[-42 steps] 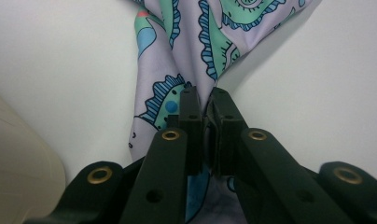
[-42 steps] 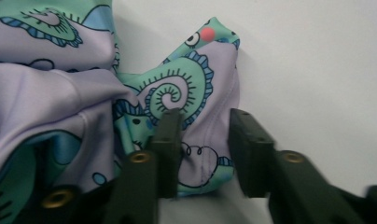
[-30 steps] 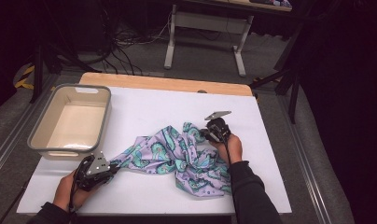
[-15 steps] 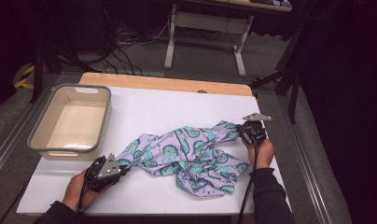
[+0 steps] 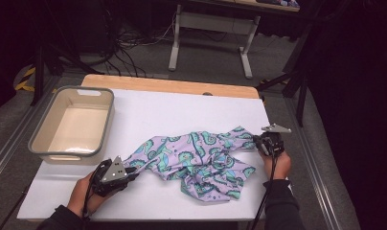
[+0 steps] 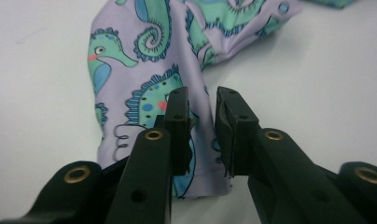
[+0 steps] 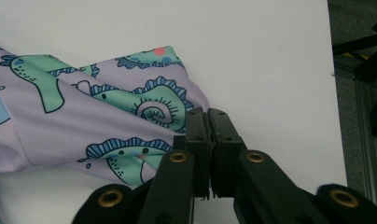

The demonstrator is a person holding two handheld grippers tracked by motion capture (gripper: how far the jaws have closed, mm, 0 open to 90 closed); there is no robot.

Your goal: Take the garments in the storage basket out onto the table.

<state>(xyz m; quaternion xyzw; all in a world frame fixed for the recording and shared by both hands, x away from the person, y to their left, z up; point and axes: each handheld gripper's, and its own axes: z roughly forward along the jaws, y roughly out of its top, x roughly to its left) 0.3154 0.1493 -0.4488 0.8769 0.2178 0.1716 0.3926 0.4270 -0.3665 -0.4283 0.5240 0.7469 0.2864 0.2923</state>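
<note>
While spread, cloth between tongs

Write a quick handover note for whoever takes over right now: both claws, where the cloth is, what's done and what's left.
Left claw: jaws have just been opening, gap visible, cloth corner between them but not pinched.
Right claw: shut on the seahorse cloth at its far right corner.
Cloth lies partly spread, still bunched in the middle, on the white table; tub sits empty at left.
Done: right corner pulled out.
Left: probably regrip the left corner and flatten the cloth.
</note>
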